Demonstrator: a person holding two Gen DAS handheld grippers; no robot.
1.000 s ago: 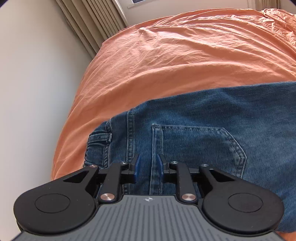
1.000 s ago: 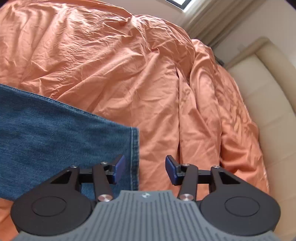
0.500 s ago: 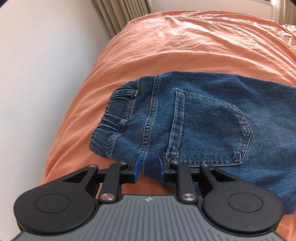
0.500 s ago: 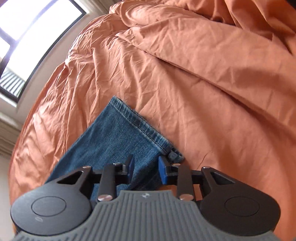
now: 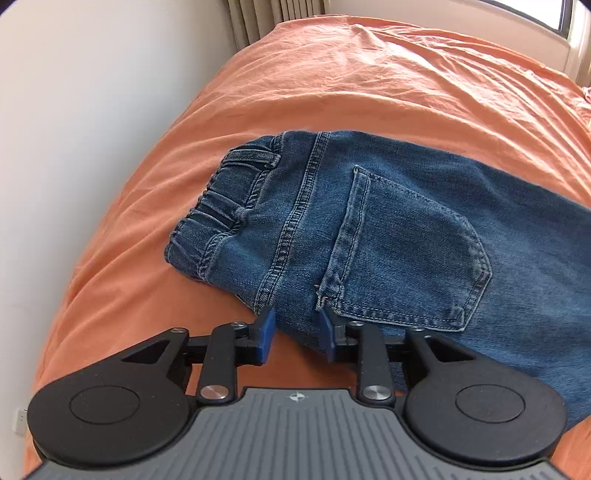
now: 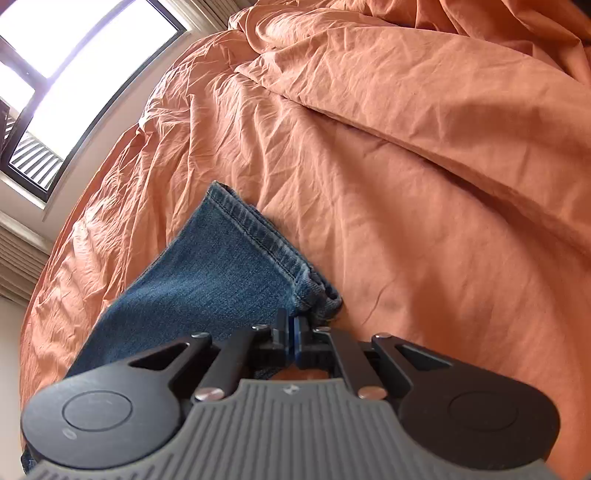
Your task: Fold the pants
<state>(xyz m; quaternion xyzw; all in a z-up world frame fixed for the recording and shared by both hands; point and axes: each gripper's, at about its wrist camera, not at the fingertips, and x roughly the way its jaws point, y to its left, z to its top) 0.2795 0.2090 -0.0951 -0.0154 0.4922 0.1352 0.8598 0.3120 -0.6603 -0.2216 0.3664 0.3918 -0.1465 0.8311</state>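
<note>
Blue denim pants (image 5: 388, 236) lie folded lengthwise on an orange bed cover (image 5: 332, 81), back pocket up, with the elastic waistband (image 5: 218, 206) at the left. My left gripper (image 5: 295, 334) is open, its blue pads (image 5: 266, 332) straddling the near edge of the seat area. In the right wrist view the leg end of the pants (image 6: 221, 269) lies flat with its hem (image 6: 266, 236) showing. My right gripper (image 6: 293, 338) is shut on the near corner of the hem.
A white wall (image 5: 74, 110) runs along the bed's left side, with curtains (image 5: 266, 18) behind. A window (image 6: 66, 74) is beyond the bed. Bunched orange duvet folds (image 6: 443, 92) lie to the right of the hem.
My right gripper has closed onto the hem corner. My left gripper has drawn back a little towards the near edge of the pants and stays open.
</note>
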